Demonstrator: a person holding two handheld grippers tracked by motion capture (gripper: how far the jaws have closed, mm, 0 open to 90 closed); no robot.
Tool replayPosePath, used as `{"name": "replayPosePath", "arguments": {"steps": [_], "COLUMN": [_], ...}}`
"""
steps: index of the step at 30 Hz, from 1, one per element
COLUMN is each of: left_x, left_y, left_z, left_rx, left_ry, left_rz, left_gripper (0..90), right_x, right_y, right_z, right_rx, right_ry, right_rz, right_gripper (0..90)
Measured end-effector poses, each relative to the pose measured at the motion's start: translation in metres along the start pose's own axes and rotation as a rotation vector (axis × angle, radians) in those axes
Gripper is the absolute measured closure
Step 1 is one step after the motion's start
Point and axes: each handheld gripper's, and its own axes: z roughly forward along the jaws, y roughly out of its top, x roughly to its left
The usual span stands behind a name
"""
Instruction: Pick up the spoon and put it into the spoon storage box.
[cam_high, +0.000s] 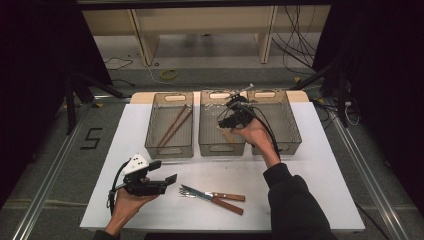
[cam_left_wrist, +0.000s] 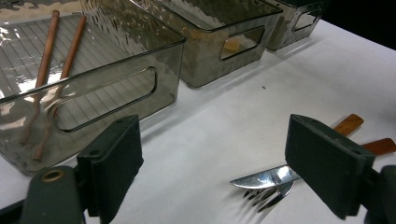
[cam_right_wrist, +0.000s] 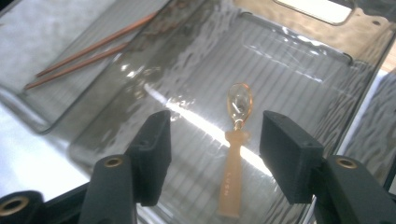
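- Spoon (cam_right_wrist: 236, 140): lies flat on the floor of the middle bin (cam_high: 210, 135), right gripper (cam_right_wrist: 215, 154) above it, jaws spread, pinching nothing.
- Left bin (cam_high: 167, 145): two chopsticks (cam_high: 174, 126).
- Left gripper (cam_left_wrist: 212, 172): jaws spread, empty, near the knife (cam_left_wrist: 266, 177) and fork (cam_left_wrist: 271, 193) on the table (cam_high: 300, 175).

Spoon (cam_right_wrist: 236, 140) in mid bin (cam_high: 210, 122), chopsticks (cam_high: 174, 126) in left bin (cam_high: 155, 125); knife (cam_high: 220, 200) & fork (cam_high: 212, 195) on table (cam_high: 310, 190) in front.

Pale orange spoon (cam_right_wrist: 235, 154), translucent bowl, wooden-looking handle: lies flat on ribbed floor of middle bin (cam_high: 208, 141), bowl toward far end, released.
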Motion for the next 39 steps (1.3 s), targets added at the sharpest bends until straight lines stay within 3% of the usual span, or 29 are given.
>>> {"name": "replayPosePath", "arguments": {"steps": [20,32,39], "left_x": [0.0,0.0,0.001], "left_y": [0.0,0.0,-0.001], "left_z": [0.0,0.0,0.0], "left_rx": [-0.001,-0.003,-0.005], "left_ry": [0.001,0.003,0.007], "left_rz": [-0.001,0.0,-0.005], "left_gripper": [18.2,18.1,18.2], "right_x": [0.015,0.028,0.032], "right_y": [-0.03,-0.047,-0.067], "right_z": [-0.027,-0.04,-0.05], "right_rx": [-0.042,-0.059,-0.081], "right_ry": [0.083,0.122,0.147], "right_rz": [-0.076,-0.105,-0.1], "right_gripper": [37.5,33.1,33.0]}}
